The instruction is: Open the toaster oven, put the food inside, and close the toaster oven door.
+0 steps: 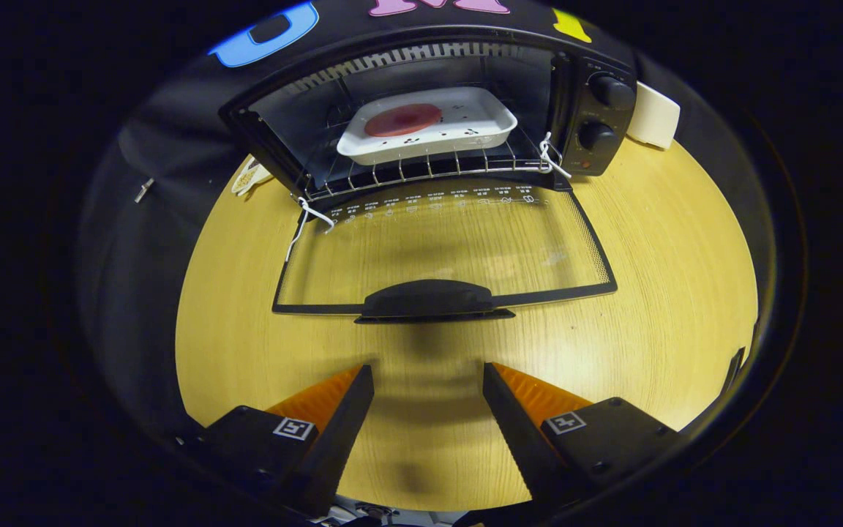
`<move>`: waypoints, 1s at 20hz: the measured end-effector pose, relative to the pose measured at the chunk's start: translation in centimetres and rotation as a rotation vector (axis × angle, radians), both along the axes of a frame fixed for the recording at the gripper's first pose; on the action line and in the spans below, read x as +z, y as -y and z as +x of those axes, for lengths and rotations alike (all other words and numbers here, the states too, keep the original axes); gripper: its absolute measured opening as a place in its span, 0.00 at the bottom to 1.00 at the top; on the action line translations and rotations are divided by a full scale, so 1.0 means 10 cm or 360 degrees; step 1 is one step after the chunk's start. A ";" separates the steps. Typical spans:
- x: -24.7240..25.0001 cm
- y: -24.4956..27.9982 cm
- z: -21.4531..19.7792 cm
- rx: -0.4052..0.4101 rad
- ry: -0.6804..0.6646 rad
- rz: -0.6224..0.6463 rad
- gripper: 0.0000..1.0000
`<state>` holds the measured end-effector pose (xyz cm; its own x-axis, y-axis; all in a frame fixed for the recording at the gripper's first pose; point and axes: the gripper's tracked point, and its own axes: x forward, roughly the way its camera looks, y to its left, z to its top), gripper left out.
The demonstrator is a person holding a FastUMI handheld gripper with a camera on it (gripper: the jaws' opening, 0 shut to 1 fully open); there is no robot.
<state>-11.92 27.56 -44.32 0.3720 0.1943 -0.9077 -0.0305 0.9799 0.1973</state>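
Observation:
A black toaster oven (597, 80) stands at the back of the round wooden table (670, 278). Its glass door (440, 245) lies folded flat toward me, with the black handle (429, 298) at the near edge. Inside, on the wire rack (421, 170), rests a white rectangular dish (429, 124) holding a round reddish piece of food (402, 119). My gripper (429, 373) hovers above the table, a short way before the handle. Its fingers stand open with nothing between them.
Two knobs (610, 91) sit on the oven's right panel. A white object (654, 116) lies right of the oven, and a small pale item (249, 176) lies at its left. White strings (552, 157) hang at both door hinges.

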 end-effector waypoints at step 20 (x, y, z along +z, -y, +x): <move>-0.15 0.02 0.35 -0.0036 0.0190 -0.0206 0.96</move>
<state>-8.45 27.37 -45.81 0.4815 0.0690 -0.8737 -0.0236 0.9976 0.0658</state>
